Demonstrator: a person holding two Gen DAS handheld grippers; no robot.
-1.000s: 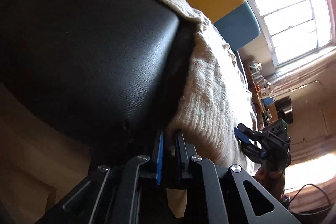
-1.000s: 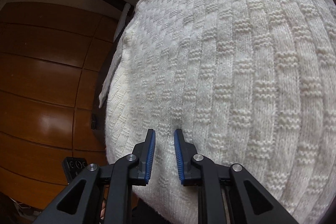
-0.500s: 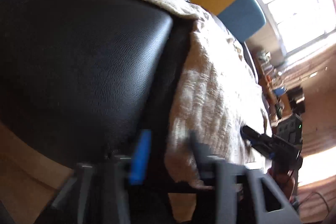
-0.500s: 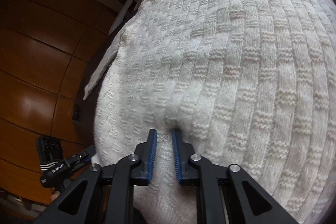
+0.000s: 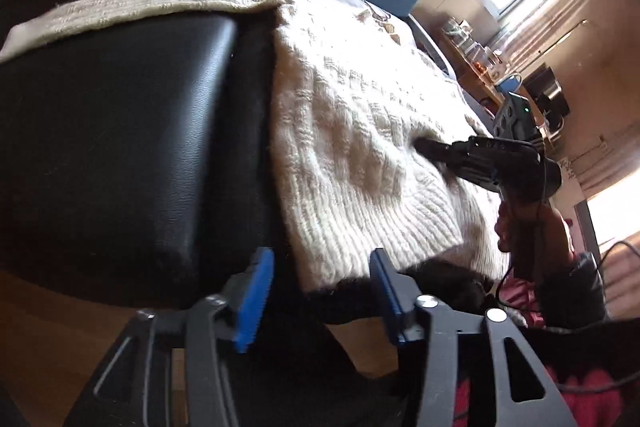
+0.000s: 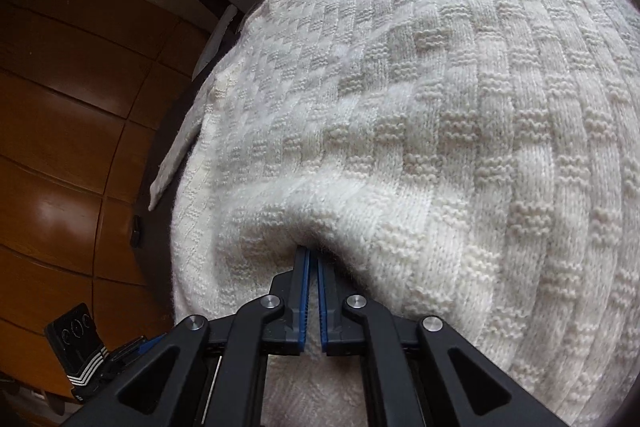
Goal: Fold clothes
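While the sweater is pinched from one side only, the following is noted.

Sweater position: the cream knit sweater [image 6: 420, 115] is spread over a black padded seat [image 5: 112, 155], one sleeve [image 5: 132, 5] laid across the seat's top edge and the ribbed hem [image 5: 360, 227] draped over the near edge.

Right tongs: the right tongs [image 6: 314, 267] are closed to a narrow slit on a raised pucker of knit near the hem; only a thin bite of fabric is seen between the pads.

Left tongs: the left tongs [image 5: 324, 299] are spread wide, with nothing held; the hem corner lies just ahead of them, between the pads' line but not touched.

Risk, slip: the loose knit could be pulled out of so shallow a pinch if it is lifted sharply.

Risk, uneven fold: with one corner free, the hem could be dragged askew and the body bunched.

Risk, slide: the sweater could be drawn off the smooth seat by its overhanging weight.

Risk, single layer: whether both layers are caught cannot be told; if only the top one is, the layers would be parted.

Changed since a second ago: the left tongs, then nearly closed at the hem, have been opened wide; the right tongs, then parted above flat knit, have been closed on a fold.
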